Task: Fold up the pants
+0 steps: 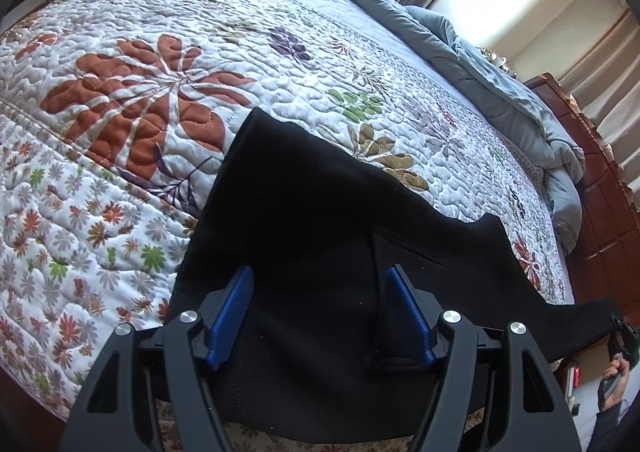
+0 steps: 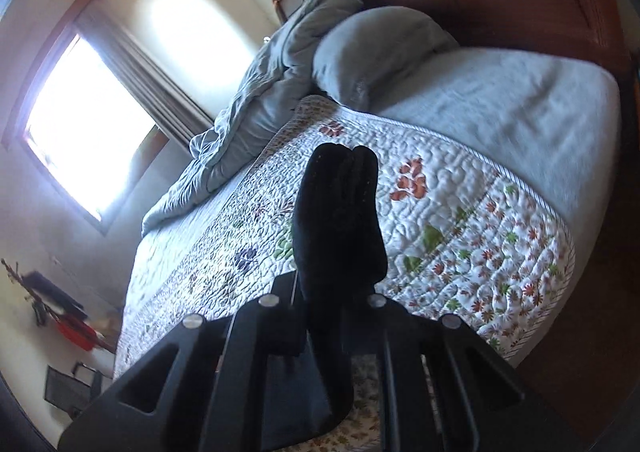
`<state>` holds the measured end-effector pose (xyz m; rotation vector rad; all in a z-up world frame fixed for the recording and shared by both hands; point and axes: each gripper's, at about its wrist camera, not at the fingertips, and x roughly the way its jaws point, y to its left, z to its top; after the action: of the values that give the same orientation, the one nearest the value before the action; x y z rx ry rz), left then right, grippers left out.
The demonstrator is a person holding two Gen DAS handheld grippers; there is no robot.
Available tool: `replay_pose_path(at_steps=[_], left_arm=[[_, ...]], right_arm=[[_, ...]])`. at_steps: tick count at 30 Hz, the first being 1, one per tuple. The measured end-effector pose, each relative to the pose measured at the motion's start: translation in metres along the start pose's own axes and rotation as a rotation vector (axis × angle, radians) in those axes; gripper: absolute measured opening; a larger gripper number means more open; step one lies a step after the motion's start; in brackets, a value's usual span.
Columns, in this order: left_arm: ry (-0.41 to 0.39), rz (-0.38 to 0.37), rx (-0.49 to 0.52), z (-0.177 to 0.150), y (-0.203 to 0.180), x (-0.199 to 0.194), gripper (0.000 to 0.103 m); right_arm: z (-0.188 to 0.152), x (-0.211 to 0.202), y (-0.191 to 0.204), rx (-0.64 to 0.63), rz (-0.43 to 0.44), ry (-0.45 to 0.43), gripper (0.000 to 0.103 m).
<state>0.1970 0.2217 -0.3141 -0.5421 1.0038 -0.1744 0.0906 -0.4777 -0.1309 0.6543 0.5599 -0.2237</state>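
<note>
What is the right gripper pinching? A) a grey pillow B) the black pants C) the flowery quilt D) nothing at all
B: in the right wrist view the right gripper is shut on a bunched fold of the black fabric pants, which stick up from between its fingers above the white quilted bedspread with leaf prints.

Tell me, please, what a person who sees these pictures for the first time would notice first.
The black pants stand out, spread dark over the pale floral quilt, between the blue fingers of the open left gripper. In the right wrist view, the right gripper pinches a bunch of them, with a bright window at left.
</note>
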Motion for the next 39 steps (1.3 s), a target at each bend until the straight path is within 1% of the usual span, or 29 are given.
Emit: replay_pose_path(at_steps=[3,13,17,19,29,39], left_arm=[[-0.003,-0.012,0.004,-0.001,0.0,-0.001,0.07],[-0.005,-0.043,0.001,-0.003,0.002,-0.005,0.071],[-0.008,-0.05,-0.001,-0.004,0.002,-0.006,0.071],[-0.01,-0.056,-0.003,-0.004,0.003,-0.007,0.071],[-0.015,-0.068,-0.012,-0.005,0.004,-0.01,0.072],[-0.023,-0.095,-0.027,-0.008,0.007,-0.014,0.072]], right_arm=[[-0.002,-0.002,0.024,-0.063,-0.026,-0.003,0.011],[-0.013,-0.011,0.09,-0.207,-0.055,-0.013,0.011],[-0.021,-0.012,0.117,-0.306,-0.098,-0.02,0.011],[-0.026,-0.011,0.129,-0.348,-0.105,-0.018,0.011],[-0.048,-0.006,0.181,-0.513,-0.134,-0.016,0.011],[-0.069,-0.002,0.218,-0.614,-0.136,-0.007,0.011]])
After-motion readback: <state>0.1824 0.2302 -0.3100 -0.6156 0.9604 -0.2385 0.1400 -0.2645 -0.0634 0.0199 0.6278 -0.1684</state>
